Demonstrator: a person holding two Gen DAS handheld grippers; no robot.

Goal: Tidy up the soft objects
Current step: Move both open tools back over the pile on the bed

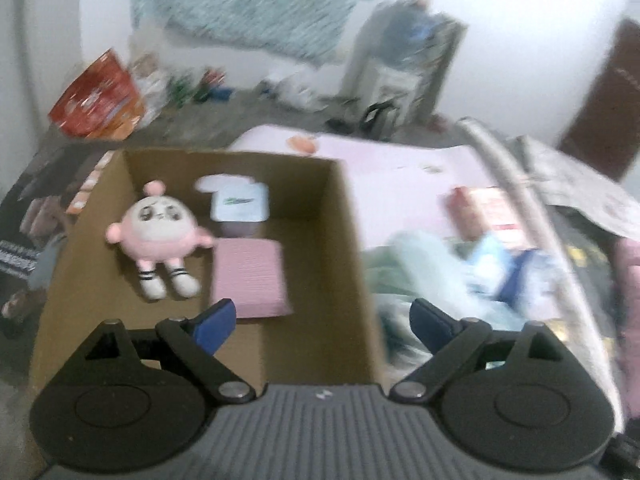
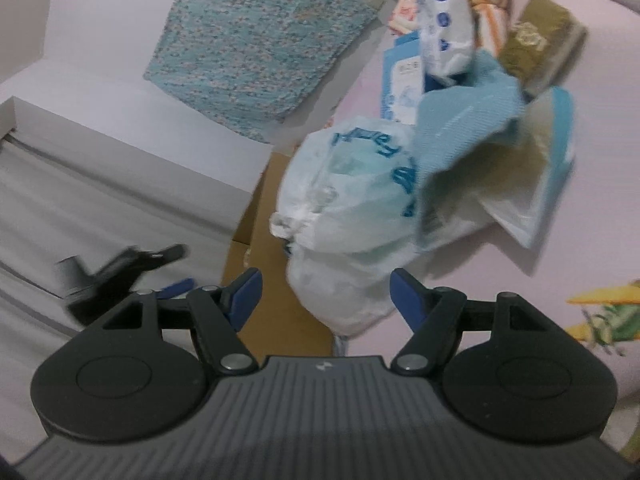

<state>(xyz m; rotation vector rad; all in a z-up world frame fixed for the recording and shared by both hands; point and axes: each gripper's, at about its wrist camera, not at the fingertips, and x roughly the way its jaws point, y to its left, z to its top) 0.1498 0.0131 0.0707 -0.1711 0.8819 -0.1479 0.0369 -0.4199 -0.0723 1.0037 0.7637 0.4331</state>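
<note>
Right wrist view puts the white plastic bag [image 2: 340,216] straight ahead of the right claw [image 2: 326,294], whose jaws stand moderately apart with the bag's lower end lying between them, unpinched. The bag lies on the pink bed [image 2: 500,300], its long axis running away from the claw toward the blue cloth [image 2: 460,128], beside the cardboard box [image 2: 256,256]. This hand is nearer. The left claw [image 1: 322,322] hangs wide and empty over that box, where a pink plush doll [image 1: 160,232] lies feet toward it.

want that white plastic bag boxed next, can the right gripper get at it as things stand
Probably yes: the right gripper is open with the white plastic bag right ahead, its lower end between the fingertips, nothing in between.
</note>
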